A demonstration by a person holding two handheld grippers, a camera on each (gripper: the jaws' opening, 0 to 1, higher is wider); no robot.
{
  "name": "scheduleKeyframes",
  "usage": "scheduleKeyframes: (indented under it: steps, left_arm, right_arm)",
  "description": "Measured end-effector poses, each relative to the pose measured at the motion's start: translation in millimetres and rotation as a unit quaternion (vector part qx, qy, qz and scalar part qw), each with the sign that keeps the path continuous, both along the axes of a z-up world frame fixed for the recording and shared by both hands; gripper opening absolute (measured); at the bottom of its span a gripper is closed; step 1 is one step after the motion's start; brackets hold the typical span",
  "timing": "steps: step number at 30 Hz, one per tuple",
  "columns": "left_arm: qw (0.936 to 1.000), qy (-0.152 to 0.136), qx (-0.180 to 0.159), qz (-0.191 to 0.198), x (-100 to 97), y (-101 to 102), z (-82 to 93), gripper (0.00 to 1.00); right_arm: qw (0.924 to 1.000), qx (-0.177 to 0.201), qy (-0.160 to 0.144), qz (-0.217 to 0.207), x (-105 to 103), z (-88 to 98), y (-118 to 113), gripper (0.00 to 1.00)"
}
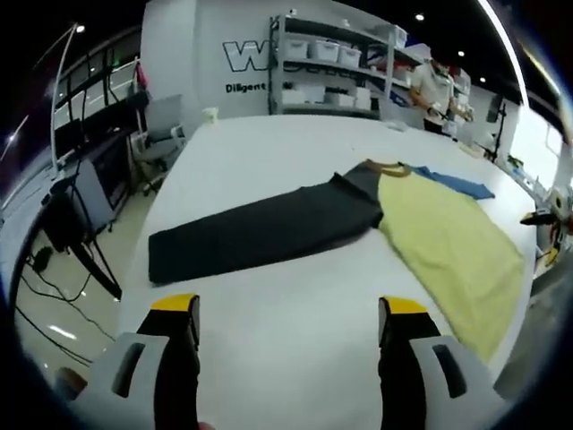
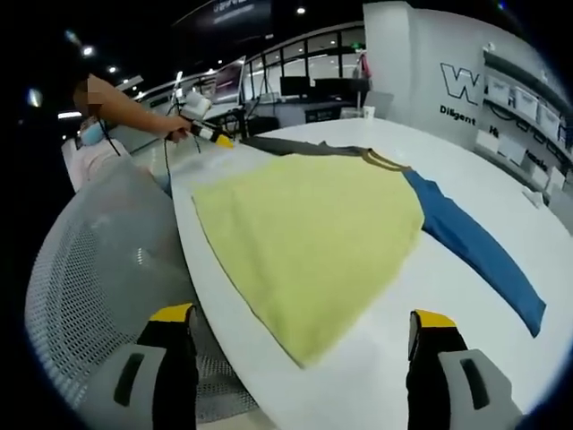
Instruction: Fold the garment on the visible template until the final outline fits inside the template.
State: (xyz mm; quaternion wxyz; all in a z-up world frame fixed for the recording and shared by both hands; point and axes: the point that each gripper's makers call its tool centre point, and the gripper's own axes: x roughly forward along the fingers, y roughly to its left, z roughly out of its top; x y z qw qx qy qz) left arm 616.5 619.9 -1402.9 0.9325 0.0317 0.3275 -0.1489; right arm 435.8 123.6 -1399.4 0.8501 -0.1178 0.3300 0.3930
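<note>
Lying flat on the white worktop (image 1: 269, 152), the garment (image 1: 448, 242) is a long-sleeved shirt with a yellow body, one dark grey sleeve (image 1: 260, 233) and one blue sleeve (image 2: 479, 246). From the left gripper view the blue sleeve is mostly hidden behind the yellow body, with just a strip showing beyond the collar, and the hem runs to the worktop's right edge. From the right gripper view the grey sleeve is nearly all hidden past the shoulder, and the yellow body's near corner lies close to the worktop's near edge. No template outline can be made out on the worktop in either view. The left tool (image 1: 288, 327) hovers with its jaws spread wide and nothing between them, over bare worktop near the grey sleeve's cuff end. The right tool (image 2: 300, 345) is likewise spread and empty, just short of the yellow hem. A mesh chair back (image 2: 98, 269) stands close beside the worktop's edge at the left of the right gripper view. Bare worktop lies open beyond the collar.
</note>
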Motion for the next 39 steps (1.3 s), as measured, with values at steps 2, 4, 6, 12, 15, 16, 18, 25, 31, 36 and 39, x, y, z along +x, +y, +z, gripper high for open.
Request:
scheduleKeyframes:
  steps: [2,4,6,12,15,16,18,25,31,36,39]
  left_arm:
    - [1.0,0.0,0.003,0.005,3.2,6,-1.8,0.79]
    - [0.9999,0.0,0.006,0.01,5.2,10,-2.6,0.78]
    - [0.9999,0.002,0.007,0.014,7.1,13,-3.9,0.78]
    - [0.9995,0.004,0.01,0.029,16.9,23,-7.1,0.77]
    - [0.9992,0.005,0.018,0.034,24.0,31,-9.3,0.75]
    - [0.9992,0.006,0.018,0.036,25.7,32,-9.7,0.75]
    - [0.9989,0.007,0.023,0.04,29.6,36,-10.6,0.74]
    - [0.9979,0.001,0.013,0.064,44.8,48,-9.2,0.71]
    - [0.9967,0.001,0.005,0.082,53.7,60,-10.7,0.68]
    - [0.9951,0.004,-0.003,0.099,58.6,69,-12.3,0.65]
    - [0.9941,0.01,-0.002,0.108,54.6,68,-12.1,0.59]
  right_arm:
    - [1.0,-0.002,0.0,-0.002,-1,0.2,-1,0.96]
    - [1.0,-0.005,0.0,-0.004,-1,0.7,-3,0.95]
    - [1.0,-0.008,0.0,-0.006,-2,0.8,-6,0.95]
    - [0.9998,-0.009,0.004,-0.015,-2,1.7,-11,0.94]
    - [0.9998,-0.01,0.004,-0.016,-1,0.9,-11,0.93]
    - [0.9998,-0.011,0.005,-0.016,-1,0.7,-11,0.93]
    - [0.9998,-0.012,0.006,-0.016,-1,0.5,-11,0.93]
    - [0.9996,-0.016,0.01,-0.019,0,-1.2,-12,0.93]
    - [0.9995,-0.02,0.013,-0.019,1,-2.6,-15,0.91]
    - [0.9993,-0.032,0.015,-0.014,3,-2.4,-19,0.91]
    - [0.9993,-0.031,0.013,-0.019,7,0.5,-22,0.91]
